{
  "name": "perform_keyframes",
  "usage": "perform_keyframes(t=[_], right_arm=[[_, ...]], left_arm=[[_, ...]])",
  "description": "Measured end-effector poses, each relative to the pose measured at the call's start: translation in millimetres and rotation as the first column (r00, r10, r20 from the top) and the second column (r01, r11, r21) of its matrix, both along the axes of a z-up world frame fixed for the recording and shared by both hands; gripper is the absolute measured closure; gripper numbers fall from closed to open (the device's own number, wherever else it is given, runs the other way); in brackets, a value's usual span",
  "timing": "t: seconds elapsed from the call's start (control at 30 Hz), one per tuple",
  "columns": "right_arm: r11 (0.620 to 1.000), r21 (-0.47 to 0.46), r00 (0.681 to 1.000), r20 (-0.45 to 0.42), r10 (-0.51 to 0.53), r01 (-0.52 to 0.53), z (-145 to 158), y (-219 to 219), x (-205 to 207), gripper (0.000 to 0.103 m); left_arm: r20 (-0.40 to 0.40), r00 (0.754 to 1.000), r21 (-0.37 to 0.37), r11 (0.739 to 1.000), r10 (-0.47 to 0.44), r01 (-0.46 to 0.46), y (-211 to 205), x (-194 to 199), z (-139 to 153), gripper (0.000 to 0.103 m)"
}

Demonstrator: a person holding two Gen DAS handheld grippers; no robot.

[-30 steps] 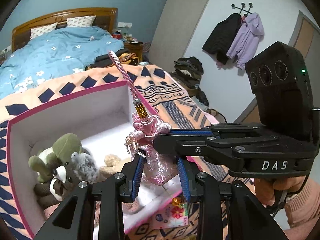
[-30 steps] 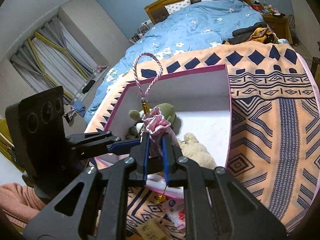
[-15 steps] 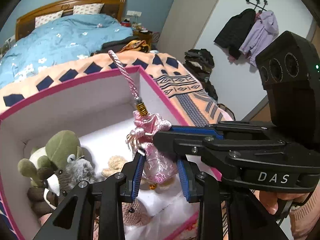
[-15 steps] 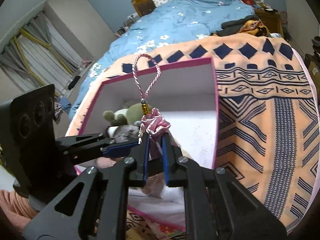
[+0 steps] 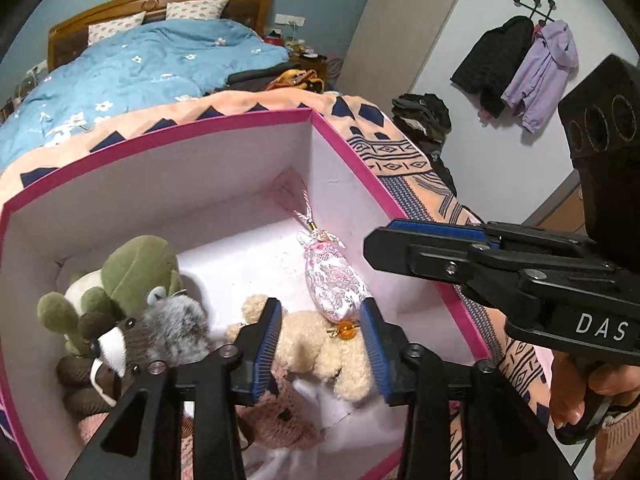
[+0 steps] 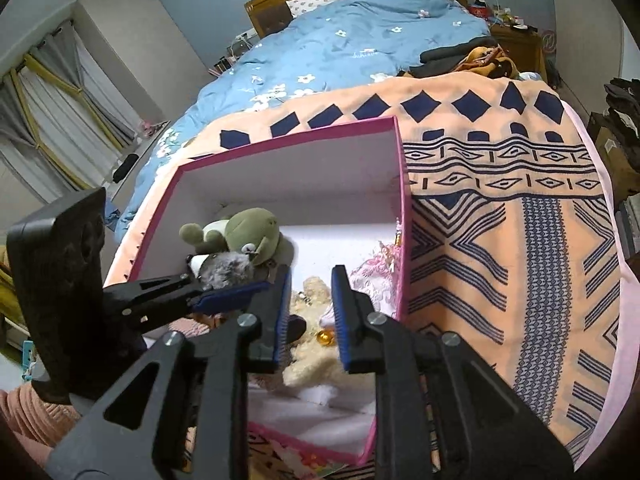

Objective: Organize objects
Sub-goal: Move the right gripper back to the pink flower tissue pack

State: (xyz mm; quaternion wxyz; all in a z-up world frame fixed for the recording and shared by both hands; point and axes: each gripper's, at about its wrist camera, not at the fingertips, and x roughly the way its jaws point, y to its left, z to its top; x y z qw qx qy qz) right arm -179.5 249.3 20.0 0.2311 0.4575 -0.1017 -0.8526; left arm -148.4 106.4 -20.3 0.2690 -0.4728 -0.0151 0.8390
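Note:
A pink brocade pouch (image 5: 334, 284) with a twisted cord lies inside the pink-rimmed box (image 5: 224, 118), against its right wall, resting partly on a cream plush (image 5: 320, 344). Its amber bead (image 5: 345, 331) hangs at its lower end. My left gripper (image 5: 320, 344) is open and empty, just above the cream plush. My right gripper (image 6: 310, 312) is open and empty over the box; its body shows in the left wrist view (image 5: 520, 276). In the right wrist view the pouch (image 6: 376, 276) lies by the box's right wall (image 6: 404, 216).
A green frog plush (image 5: 132, 276), a grey-brown plush (image 5: 160, 332) and a pink knitted plush (image 5: 280, 420) fill the box's left and front. The box sits on an orange patterned blanket (image 6: 500, 200) at the foot of a bed with a blue duvet (image 6: 352, 44).
Both grippers have opened and let go of the pink pouch. It has dropped into the box and now lies against the right wall.

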Motion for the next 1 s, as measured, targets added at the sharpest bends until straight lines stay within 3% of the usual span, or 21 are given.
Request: perform_keyframes(t=[0.2, 0.33, 0.5, 0.83, 1.0], right_arm=[[0.998, -0.052, 1.0, -0.004, 0.024, -0.024, 4, 3, 19, 0.078], [0.995, -0.095, 0.999, -0.013, 0.04, -0.042, 10, 6, 37, 0.068], [0.988, -0.146, 0.998, -0.019, 0.055, -0.057, 13, 10, 63, 0.066], [0.978, -0.202, 0.998, 0.036, 0.06, -0.052, -6, 21, 107, 0.066], [0.984, -0.178, 0.991, 0.131, 0.038, -0.014, -38, 27, 116, 0.065]], left_arm=[[-0.051, 0.998, 0.022, 1.0, 0.023, -0.022, -15, 18, 15, 0.046], [-0.09, 0.995, 0.036, 0.999, 0.03, -0.027, -23, 34, 28, 0.037], [-0.124, 0.992, 0.03, 0.999, 0.013, -0.009, -29, 57, 35, 0.026], [-0.124, 0.99, 0.044, 0.996, -0.072, 0.078, -32, 108, 29, 0.025], [-0.034, 0.994, 0.022, 0.994, -0.107, 0.108, -22, 120, -2, 0.026]])
